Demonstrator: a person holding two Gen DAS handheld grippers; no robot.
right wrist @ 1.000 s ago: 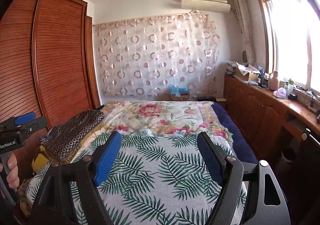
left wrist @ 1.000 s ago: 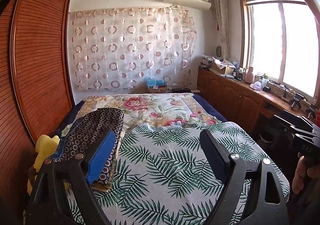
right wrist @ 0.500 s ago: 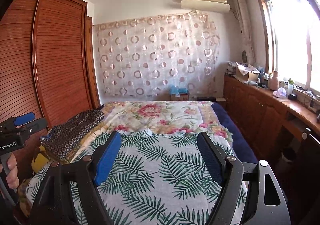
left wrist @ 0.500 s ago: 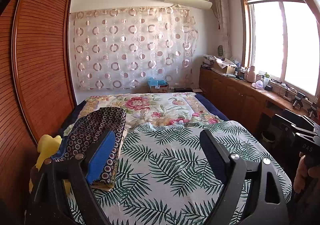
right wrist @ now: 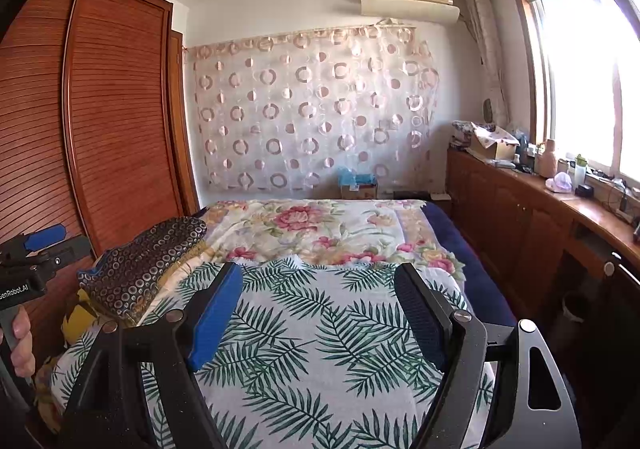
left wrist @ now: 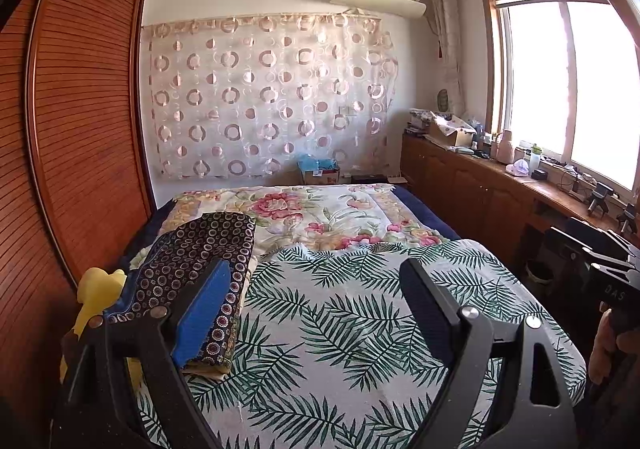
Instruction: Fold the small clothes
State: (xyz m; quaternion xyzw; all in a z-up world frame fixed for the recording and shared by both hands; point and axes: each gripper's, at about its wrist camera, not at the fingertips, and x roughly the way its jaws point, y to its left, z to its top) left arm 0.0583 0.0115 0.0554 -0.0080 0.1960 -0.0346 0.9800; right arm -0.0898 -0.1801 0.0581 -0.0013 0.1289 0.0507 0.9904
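Left wrist view: left tool hangs wide apart over the leaf-print sheet, gripping nothing. Folded clothes sit on the bed's edge at 9 o'clock.

Right wrist view: right tool is spread too, nothing in it. Clothes at 9 o'clock, left tool beyond them.

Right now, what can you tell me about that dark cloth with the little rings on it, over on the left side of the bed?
The dark patterned cloth looks like thin woven fabric, navy to black, printed all over with small pale rings and a band of flower-like medallions along one edge. It lies folded flat into a long rectangle, topmost on a small stack with a pale layer showing beneath, at the bed's left edge on the palm-leaf sheet. A yellow soft thing sits beside it. Nothing grips it.
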